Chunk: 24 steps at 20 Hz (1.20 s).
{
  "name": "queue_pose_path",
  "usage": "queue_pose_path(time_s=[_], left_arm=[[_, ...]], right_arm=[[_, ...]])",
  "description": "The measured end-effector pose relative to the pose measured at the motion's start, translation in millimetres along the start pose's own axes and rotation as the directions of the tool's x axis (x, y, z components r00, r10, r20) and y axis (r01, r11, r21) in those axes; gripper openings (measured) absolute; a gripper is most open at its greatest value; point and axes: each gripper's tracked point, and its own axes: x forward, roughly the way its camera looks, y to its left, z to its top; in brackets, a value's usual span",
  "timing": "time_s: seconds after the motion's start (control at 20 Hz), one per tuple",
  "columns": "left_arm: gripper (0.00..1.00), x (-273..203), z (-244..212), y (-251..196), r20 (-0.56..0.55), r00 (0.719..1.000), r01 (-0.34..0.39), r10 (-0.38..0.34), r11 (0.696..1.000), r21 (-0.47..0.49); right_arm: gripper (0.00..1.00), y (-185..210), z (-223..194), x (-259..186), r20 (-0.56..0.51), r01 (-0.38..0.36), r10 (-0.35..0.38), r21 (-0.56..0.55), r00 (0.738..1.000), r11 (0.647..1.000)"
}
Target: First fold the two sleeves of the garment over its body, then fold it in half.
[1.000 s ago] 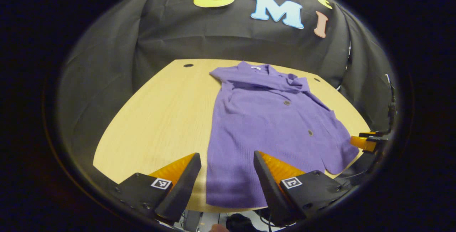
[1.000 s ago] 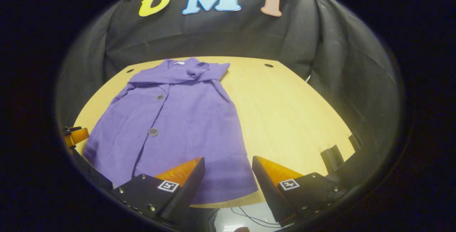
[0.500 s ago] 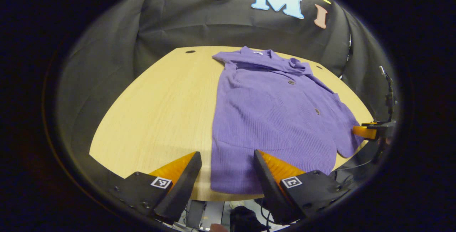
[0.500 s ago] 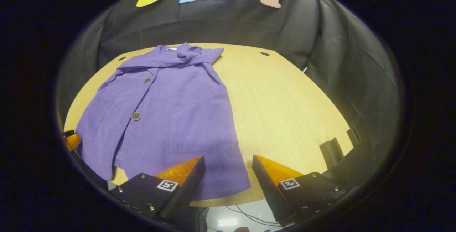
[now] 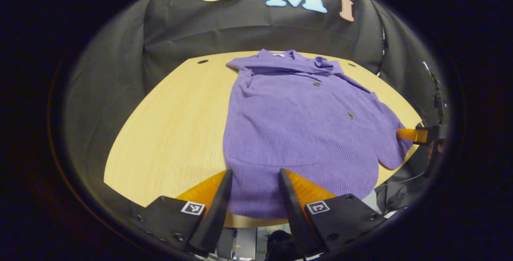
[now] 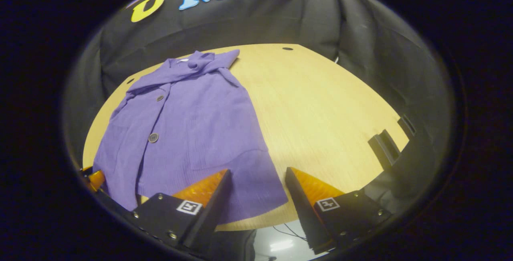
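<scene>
A purple buttoned garment (image 5: 296, 128) lies flat on the wooden table (image 5: 172, 132), collar toward the wall, with both sleeves folded across its upper body. My left gripper (image 5: 253, 176) is open at the near hem, and the hem's left corner lies between its fingers. In the right gripper view the garment (image 6: 192, 128) fills the table's (image 6: 320, 104) left half. My right gripper (image 6: 258, 170) stands open over the hem's right corner. The right gripper (image 5: 413, 134) also appears at the far right of the left gripper view, and the left gripper (image 6: 94, 179) at the lower left of the right gripper view.
Two dark brackets (image 6: 382, 148) sit on the table's right edge. Small holes (image 5: 202, 61) mark the far corners of the tabletop. Black cloth walls close in behind and beside the table. Cables hang below the near edge.
Both grippers have moved in closer over the garment's near hem. The left gripper's fingers stand a little narrower around the hem. The garment has not moved.
</scene>
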Motion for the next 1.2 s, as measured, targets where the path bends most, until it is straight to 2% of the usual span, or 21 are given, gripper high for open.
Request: queue_pose_path(time_s=[0.2, 0.25, 0.3, 0.35, 0.4, 0.45, 0.5, 0.7, 0.95, 1.2], left_arm=[[0.46, 2, 0, -11, -0.006, 1.0, 0.021, -0.021, 0.999, 0.04], [0.45, 2, 1, -16, -0.002, 0.999, 0.037, -0.037, 0.999, 0.033], [0.32, 3, 3, -17, -0.006, 1.0, 0.028, -0.028, 1.0, 0.005], [0.18, 5, 5, -17, -0.01, 0.999, 0.038, -0.038, 0.999, 0.024], [0.18, 5, 3, -17, -0.011, 0.999, 0.042, -0.042, 0.999, 0.03], [0.1, 5, 5, -19, -0.017, 0.999, 0.048, -0.048, 0.999, 0.018], [0.09, 5, 6, -21, -0.025, 0.997, 0.07, -0.069, 0.998, 0.008], [0.09, -4, 30, -25, -0.01, 0.989, 0.146, -0.148, 0.986, -0.085], [0.09, -26, 94, -33, 0.106, 0.972, 0.22, -0.209, 0.971, -0.099], [0.09, -38, 169, -38, 0.212, 0.947, 0.271, -0.242, 0.956, -0.117]], right_arm=[[0.48, 17, 1, 2, -0.009, -0.013, 0.013, 0.006, 1.0, 1.0], [0.41, 20, 1, 2, -0.008, -0.012, 0.012, 0.005, 1.0, 1.0], [0.27, 21, 0, 2, -0.011, -0.004, 0.004, 0.001, 1.0, 1.0], [0.25, 21, 1, 1, -0.02, -0.005, 0.005, -0.016, 1.0, 1.0], [0.25, 21, 7, -3, -0.006, -0.005, 0.005, -0.018, 1.0, 1.0], [0.16, 21, 6, 7, -0.022, -0.001, 0.001, -0.001, 1.0, 1.0], [0.06, 21, 6, -1, -0.028, -0.005, 0.005, 0.003, 1.0, 1.0], [0.06, 32, 32, -13, 0.009, -0.058, 0.057, 0.079, 0.998, 0.995], [0.06, 50, 93, -44, 0.145, -0.14, 0.124, 0.106, 0.982, 0.985], [0.05, 64, 153, -61, 0.223, -0.197, 0.176, 0.075, 0.959, 0.978]])
